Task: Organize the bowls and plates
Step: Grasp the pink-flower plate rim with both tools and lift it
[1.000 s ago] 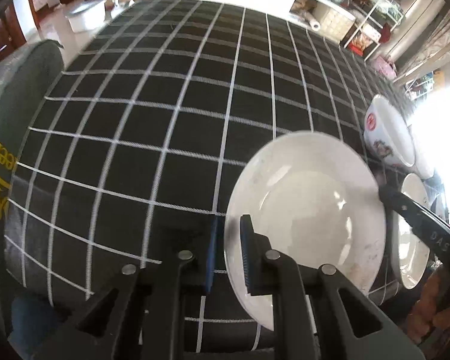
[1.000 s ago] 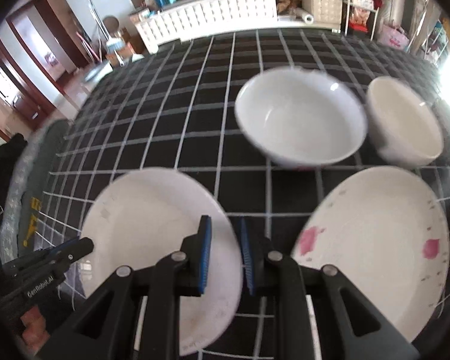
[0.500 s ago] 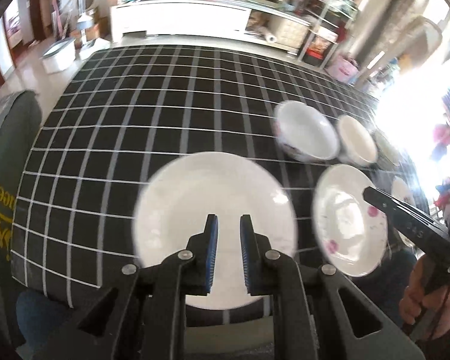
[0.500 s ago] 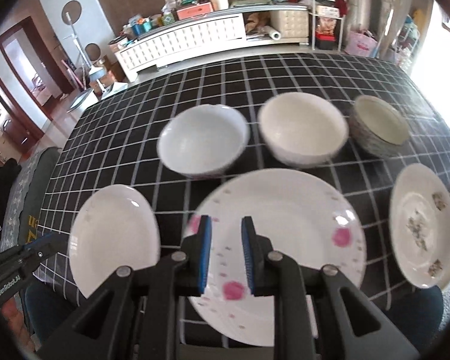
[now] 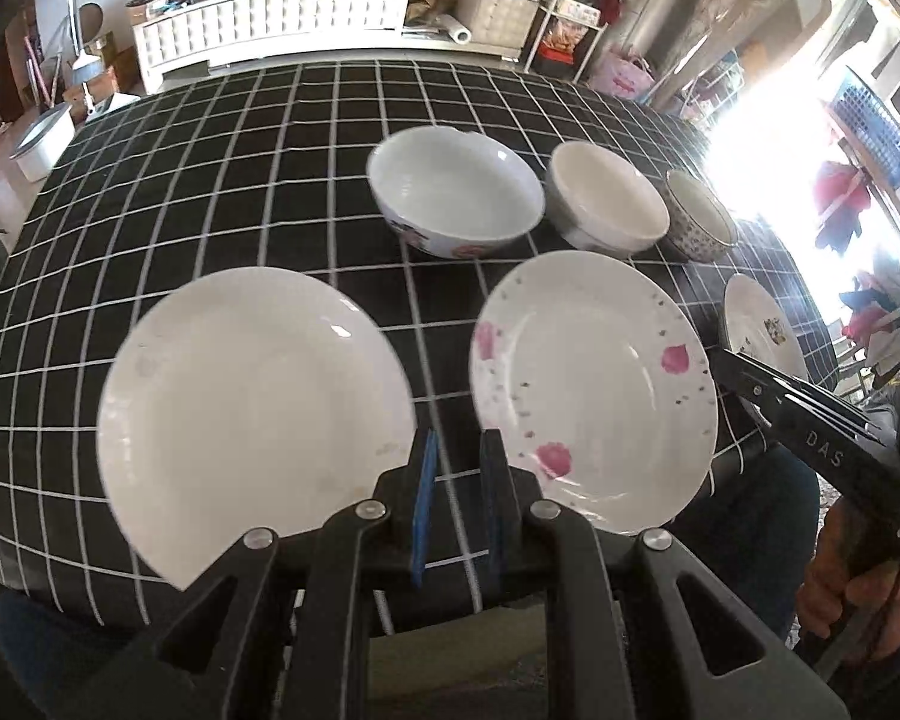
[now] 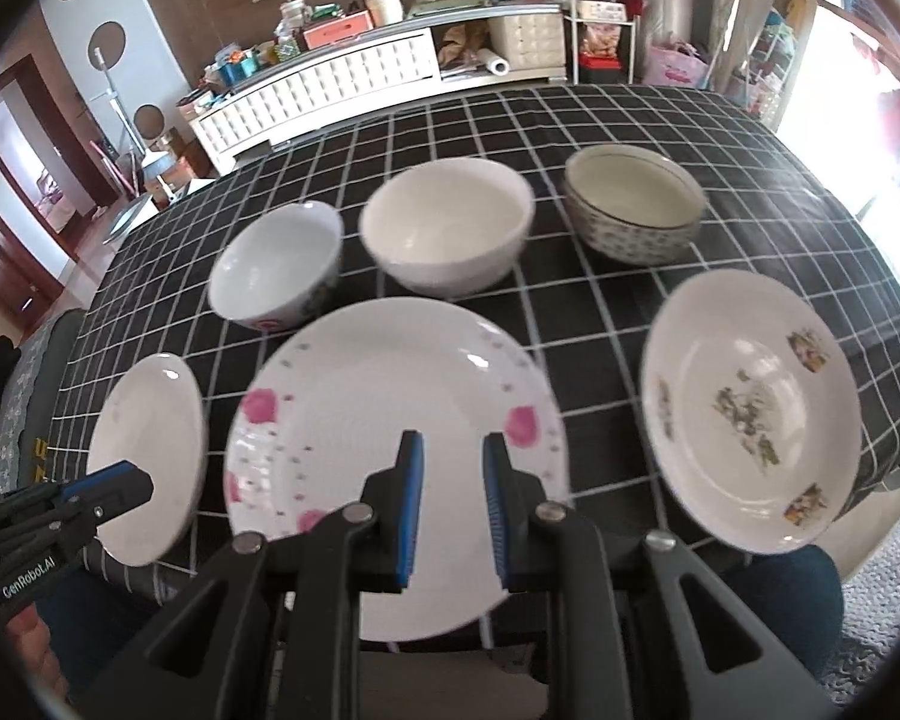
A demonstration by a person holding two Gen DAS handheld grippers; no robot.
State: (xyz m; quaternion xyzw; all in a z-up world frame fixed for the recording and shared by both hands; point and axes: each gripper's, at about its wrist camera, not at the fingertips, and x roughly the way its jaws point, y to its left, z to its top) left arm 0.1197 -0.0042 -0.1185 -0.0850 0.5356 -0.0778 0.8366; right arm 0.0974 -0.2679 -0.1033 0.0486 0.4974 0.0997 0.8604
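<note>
3 plates and 3 bowls on the worktop [image 6: 570,120], a black cloth with a white grid, taken here as the landmark. The plain white plate [image 5: 252,414], the pink-flowered plate [image 6: 390,456] and the brown-motif plate [image 6: 750,426] lie along the worktop's near edge, each overhanging it slightly. The 3 bowls form a row just behind them: the white bowl with a floral base [image 5: 456,198], the cream bowl [image 6: 450,222] and the patterned bowl with a dark rim [image 6: 633,210].

Left tongs [image 5: 457,498] hover above the near edge between the plain and pink-flowered plates. They are clenched to a narrow slit, gripping nothing. Right tongs [image 6: 450,510] hang over the pink-flowered plate's near half, slightly parted, also empty.

Step in hand, as judged: selecting a first piece to stack. To do it well, the pads should pinch an overhanging rim, 1 pad above and 1 below, then lift the plate level. Stacking the smaller plates onto the larger pink-flowered one looks most stable.

Orientation: every plate lies flat, face up; every bowl stands upright, mouth up. All are round, so none has a long axis in plan. Each row runs parallel to the worktop's near edge.
</note>
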